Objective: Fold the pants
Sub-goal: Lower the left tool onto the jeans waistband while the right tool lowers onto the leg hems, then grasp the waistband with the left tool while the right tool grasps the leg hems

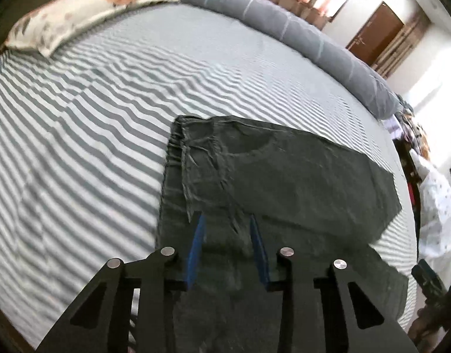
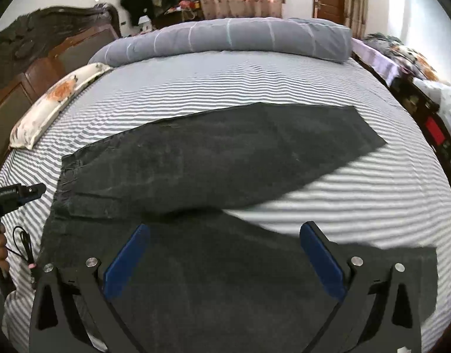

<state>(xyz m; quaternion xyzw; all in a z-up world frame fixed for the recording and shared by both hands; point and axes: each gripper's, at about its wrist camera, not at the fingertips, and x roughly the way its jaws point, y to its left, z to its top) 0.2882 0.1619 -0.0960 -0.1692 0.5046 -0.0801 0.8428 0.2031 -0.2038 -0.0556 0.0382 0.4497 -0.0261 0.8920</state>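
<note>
Dark grey pants [image 1: 284, 176] lie spread flat on the striped bed [image 1: 93, 117], waistband to the left, two legs fanning out to the right [image 2: 225, 153]. My left gripper [image 1: 226, 219] hovers over the near leg close to the crotch, its blue pads [image 1: 197, 244] a hand-width apart with nothing between them. My right gripper [image 2: 224, 229] is wide open above the near leg [image 2: 225, 279], with blue pads [image 2: 128, 261] either side of it. The left gripper also shows at the left edge of the right wrist view [image 2: 19, 194].
A floral pillow [image 2: 54, 103] lies at the headboard side. A rolled grey duvet [image 2: 225, 36] runs along the far edge of the bed. A wooden headboard [image 2: 34, 58] stands at the left. Cluttered furniture [image 2: 431, 117] is at the right beside the bed.
</note>
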